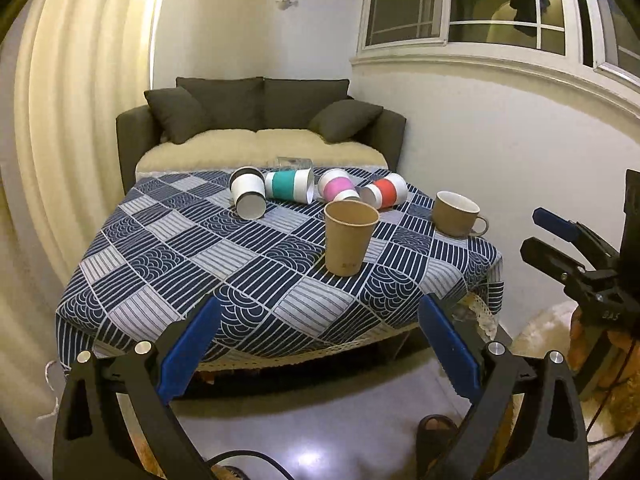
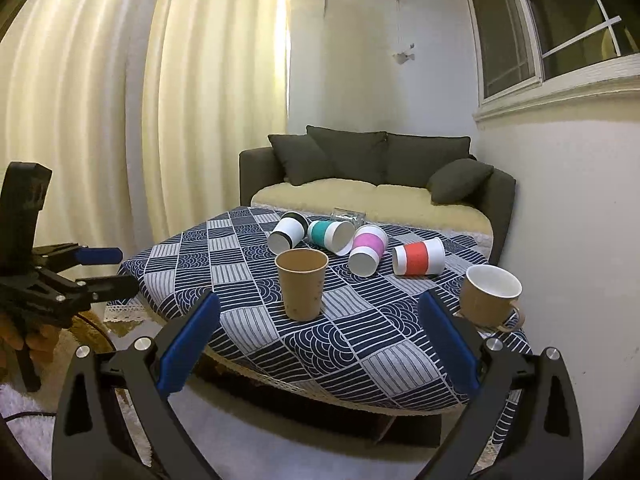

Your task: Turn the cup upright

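We hold both grippers, left (image 1: pixel 318 346) and right (image 2: pixel 318 344), wide and empty, short of the table (image 2: pixel 248 344); four sleeved cups lie tipped behind the upright brown cup (image 2: pixel 301 284); next, we judge, reach the red cup (image 2: pixel 418 257).

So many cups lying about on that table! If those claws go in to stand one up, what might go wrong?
The black-banded cup, teal cup, pink cup and red cup lie close together, so gripping one could roll or nudge its neighbours. The upright brown paper cup stands in front of them; a reaching right gripper might tip it. The mug sits near the table's edge.
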